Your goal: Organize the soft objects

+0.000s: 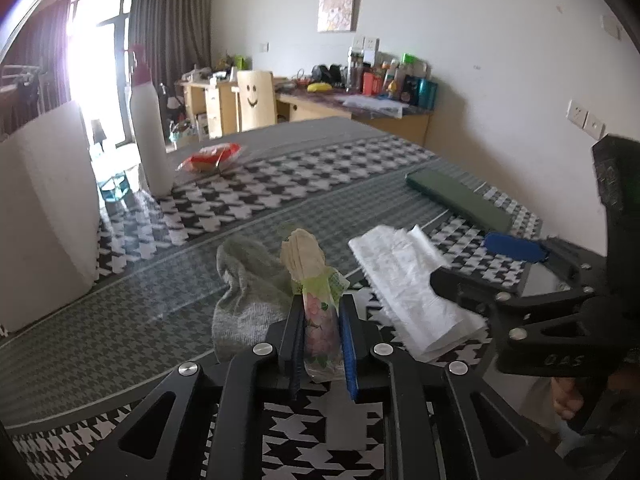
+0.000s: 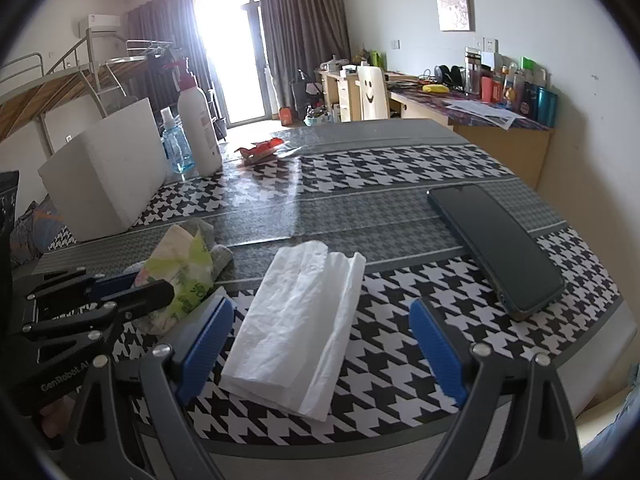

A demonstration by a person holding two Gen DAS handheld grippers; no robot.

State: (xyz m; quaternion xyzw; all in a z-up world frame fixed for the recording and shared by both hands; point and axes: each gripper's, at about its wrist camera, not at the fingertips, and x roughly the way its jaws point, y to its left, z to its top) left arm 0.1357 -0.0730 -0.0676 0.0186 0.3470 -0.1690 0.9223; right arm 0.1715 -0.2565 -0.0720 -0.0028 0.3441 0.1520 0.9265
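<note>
Left wrist view: the left hand-held gripper [image 1: 320, 320] is clamped on the floral tissue pack [image 1: 318, 312], beside the grey sock [image 1: 248, 292] on the counter [image 1: 320, 184]; lift it straight, without snagging the sock.

Right wrist view: the right hand-held gripper [image 2: 320, 344] stands open astride the folded white tissue [image 2: 298, 328]; close centrally.
</note>
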